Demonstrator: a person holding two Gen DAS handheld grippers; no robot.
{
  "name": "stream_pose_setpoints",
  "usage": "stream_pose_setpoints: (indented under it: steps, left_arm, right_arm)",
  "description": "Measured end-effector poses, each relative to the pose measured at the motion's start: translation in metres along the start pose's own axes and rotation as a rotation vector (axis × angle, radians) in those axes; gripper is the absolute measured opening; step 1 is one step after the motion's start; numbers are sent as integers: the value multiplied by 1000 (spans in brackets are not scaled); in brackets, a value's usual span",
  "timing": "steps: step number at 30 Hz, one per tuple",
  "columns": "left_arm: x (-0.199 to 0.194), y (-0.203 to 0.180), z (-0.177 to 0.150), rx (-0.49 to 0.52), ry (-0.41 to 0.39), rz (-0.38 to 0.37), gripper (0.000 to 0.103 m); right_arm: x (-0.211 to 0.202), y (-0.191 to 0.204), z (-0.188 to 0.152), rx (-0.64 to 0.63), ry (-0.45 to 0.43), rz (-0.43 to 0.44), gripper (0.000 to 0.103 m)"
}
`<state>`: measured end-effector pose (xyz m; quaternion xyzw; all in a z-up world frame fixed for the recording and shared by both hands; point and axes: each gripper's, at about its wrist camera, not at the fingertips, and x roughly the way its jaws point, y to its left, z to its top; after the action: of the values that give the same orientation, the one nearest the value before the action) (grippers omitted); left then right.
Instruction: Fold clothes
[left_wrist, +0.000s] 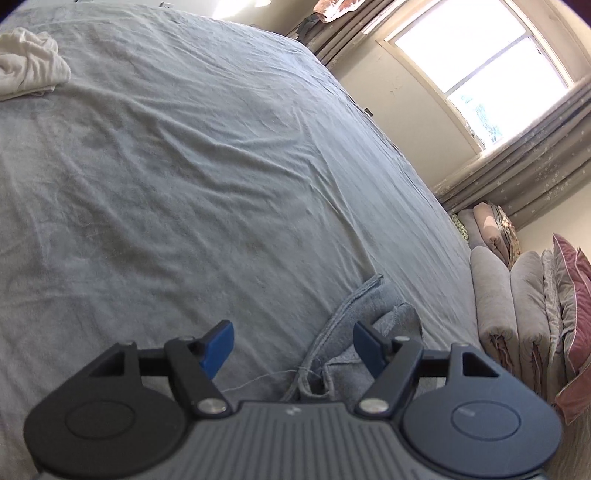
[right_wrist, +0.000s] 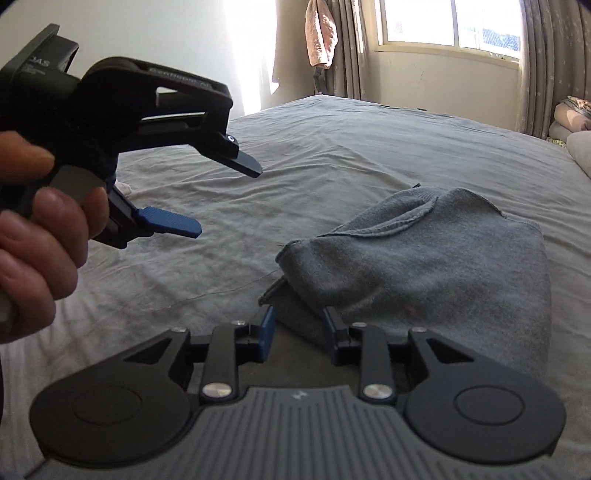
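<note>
Your two hand-held grippers: right hand-held gripper (right_wrist: 298, 332) jaws narrow, straddling near corner of one folded grey garment (right_wrist: 436, 266) on bed (right_wrist: 332, 147), grip unclear. Left hand-held gripper (right_wrist: 229, 201) wide apart, empty, above sheet. One white garment (left_wrist: 31, 64) crumpled, far corner.
</note>
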<state>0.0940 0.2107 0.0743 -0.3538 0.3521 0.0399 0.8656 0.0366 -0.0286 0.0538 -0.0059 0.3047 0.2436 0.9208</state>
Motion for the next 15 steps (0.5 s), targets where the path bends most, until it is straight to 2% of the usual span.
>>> stream_pose_setpoints:
  steps: [2, 4, 7, 8, 11, 13, 14, 15]
  left_arm:
    - [5, -12, -7, 87, 1, 31, 72]
    - [14, -21, -16, 141, 22, 40, 73]
    - [29, -32, -32, 204, 82, 27, 78]
    - [35, -36, -37, 238, 103, 27, 83]
    - [48, -37, -47, 316, 112, 111, 84]
    - [53, -35, -50, 332, 107, 146, 81]
    - [53, -33, -51, 328, 96, 150, 75]
    - [52, -32, -50, 327, 85, 151, 60]
  right_arm:
    - [-27, -28, -8, 139, -25, -1, 50]
    - [-52, -69, -19, 358, -63, -3, 61]
    - [-78, -127, -38, 665, -116, 10, 64]
    - [-79, -139, -42, 720, -119, 15, 64]
    - [-77, -167, -53, 863, -122, 33, 64]
    - [-68, -173, -58, 938, -109, 58, 64]
    - [-62, -174, -60, 969, -96, 68, 64]
    - [-57, -173, -61, 984, -87, 72, 64]
